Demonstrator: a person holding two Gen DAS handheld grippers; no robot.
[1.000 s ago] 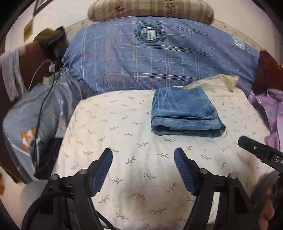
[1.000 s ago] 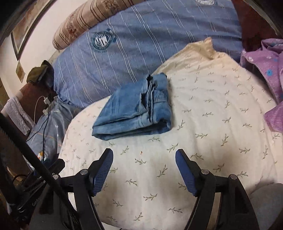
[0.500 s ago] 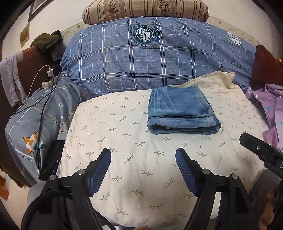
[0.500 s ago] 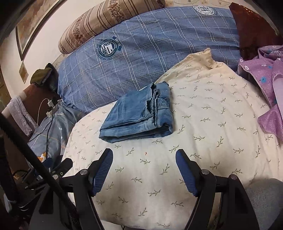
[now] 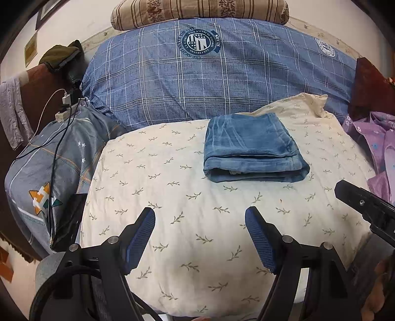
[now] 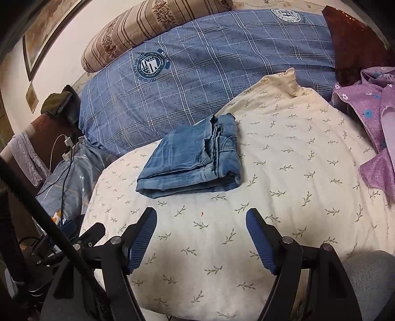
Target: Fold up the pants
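Note:
A pair of blue jeans point(image 5: 251, 148) lies folded into a compact rectangle on the cream leaf-print cushion point(image 5: 172, 197). It also shows in the right wrist view point(image 6: 195, 160), on the cushion point(image 6: 284, 197). My left gripper point(image 5: 200, 222) is open and empty, held above the cushion's near part, well short of the jeans. My right gripper point(image 6: 201, 222) is open and empty too, also back from the jeans. Part of the right gripper shows at the right edge of the left wrist view point(image 5: 365, 205).
A blue plaid duvet point(image 5: 222, 79) and a striped pillow point(image 5: 197, 10) lie behind the cushion. A purple garment point(image 6: 370, 128) lies at the right. A grey pillow point(image 5: 49, 160) with charger cables point(image 5: 59, 128) lies at the left.
Both grippers have pulled back and risen from the folded jeans, which now look farther away. The jeans have not moved. Both grippers stay open.

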